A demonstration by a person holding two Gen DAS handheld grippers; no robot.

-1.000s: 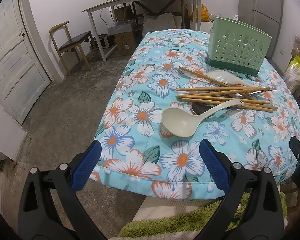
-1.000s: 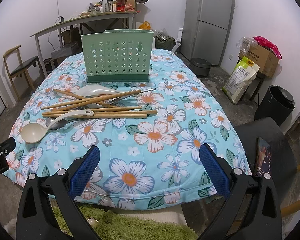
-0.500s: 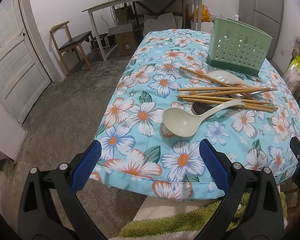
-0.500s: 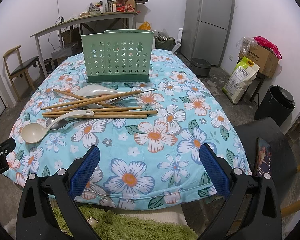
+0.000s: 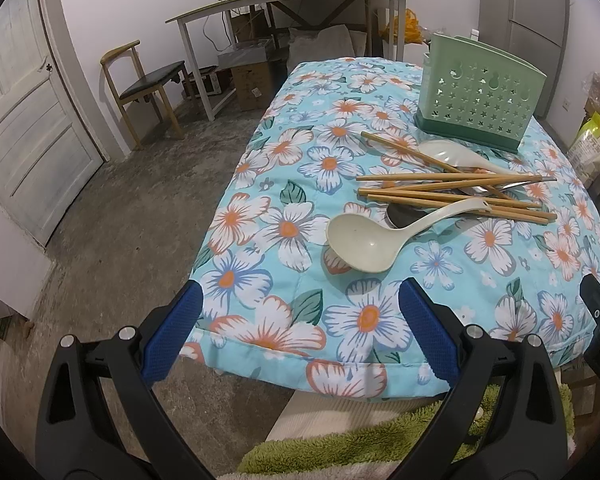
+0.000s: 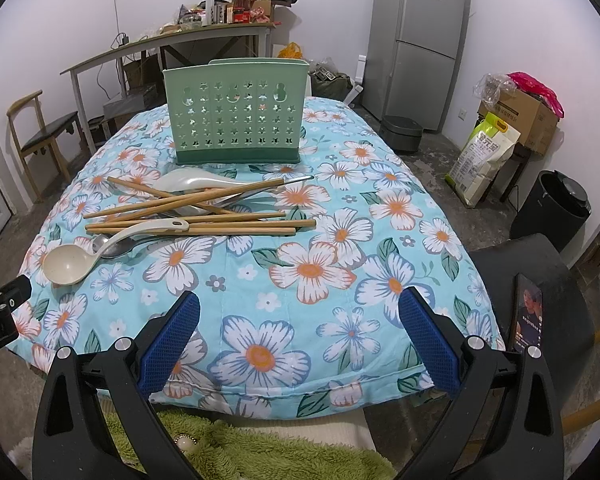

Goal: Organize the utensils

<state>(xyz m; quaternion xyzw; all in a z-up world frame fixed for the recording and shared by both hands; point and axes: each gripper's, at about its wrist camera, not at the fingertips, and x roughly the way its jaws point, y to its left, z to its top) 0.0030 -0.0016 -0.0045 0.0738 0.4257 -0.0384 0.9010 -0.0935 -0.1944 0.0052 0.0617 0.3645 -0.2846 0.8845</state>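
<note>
A heap of utensils lies mid-table on the floral cloth point(image 6: 308, 272): several wooden chopsticks point(image 6: 204, 224) point(image 5: 452, 196), a cream ladle point(image 6: 68, 264) point(image 5: 360, 240), a white rice spoon point(image 6: 188, 180) point(image 5: 448, 152) and a metal spoon point(image 6: 116, 246) partly hidden under them. Behind the heap stands a green perforated utensil holder point(image 6: 236, 116) point(image 5: 480, 96). My left gripper point(image 5: 298, 328) hovers open at the table's near left corner, short of the ladle. My right gripper point(image 6: 300, 332) hovers open over the near edge, holding nothing.
A phone point(image 6: 526, 312) rests on a dark seat at the right. A black bin point(image 6: 556, 208), a rice sack point(image 6: 484, 156) and a fridge point(image 6: 416, 40) stand beyond. A wooden chair point(image 5: 148, 80) and a cluttered desk point(image 5: 292, 0) are at the left. Green fleece point(image 6: 240, 448) lies below the grippers.
</note>
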